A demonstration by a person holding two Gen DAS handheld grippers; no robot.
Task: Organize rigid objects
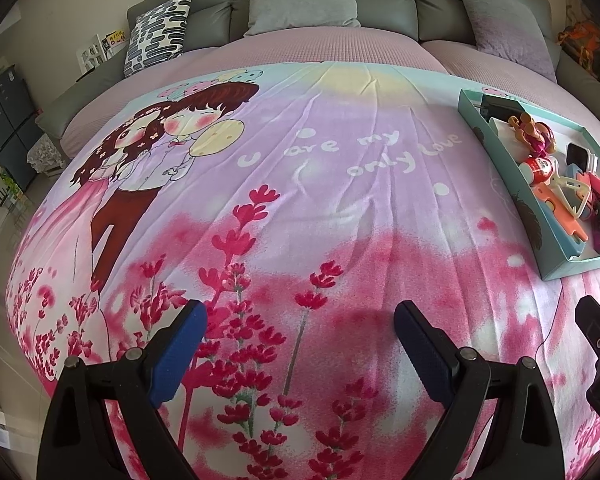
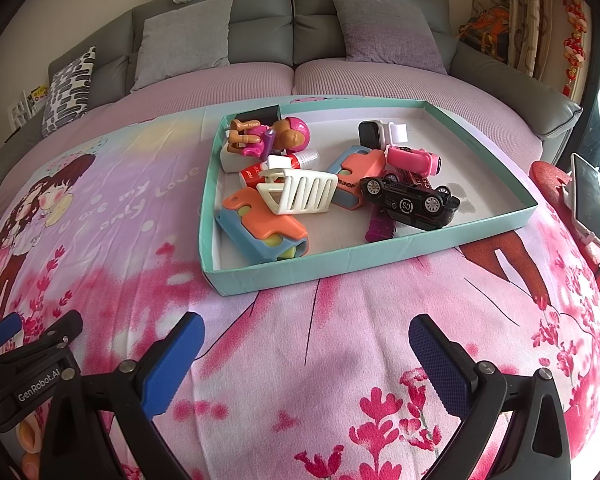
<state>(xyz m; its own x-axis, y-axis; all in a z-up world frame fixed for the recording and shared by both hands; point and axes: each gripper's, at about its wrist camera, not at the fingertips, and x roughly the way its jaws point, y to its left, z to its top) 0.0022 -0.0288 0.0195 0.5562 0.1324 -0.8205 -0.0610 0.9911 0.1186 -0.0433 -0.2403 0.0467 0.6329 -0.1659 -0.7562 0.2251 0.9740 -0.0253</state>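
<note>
Toys heaped in teal tray [image 2: 380, 246] on printed blanket [image 2: 300, 340], ahead of right gripper [image 2: 306, 344], far right of left gripper [image 1: 300, 328]. Both grippers hover over blanket, jaws spread wide, holding nothing. Black toy car [image 2: 410, 202] lies tipped on pile beside white clip [image 2: 300, 192]; orange-blue block [image 2: 262, 232] nearest. Risk, as judged: pile interlocked, lifting one piece may drag neighbours; soft bedding lets shallow tray tilt or slide.

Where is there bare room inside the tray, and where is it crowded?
Inside the teal tray, the white floor lies bare along the right wall and far right corner, beyond the black toy car. The left and middle are crowded, toys overlapping. Outside the tray, the blanket before both open grippers is bare.
</note>
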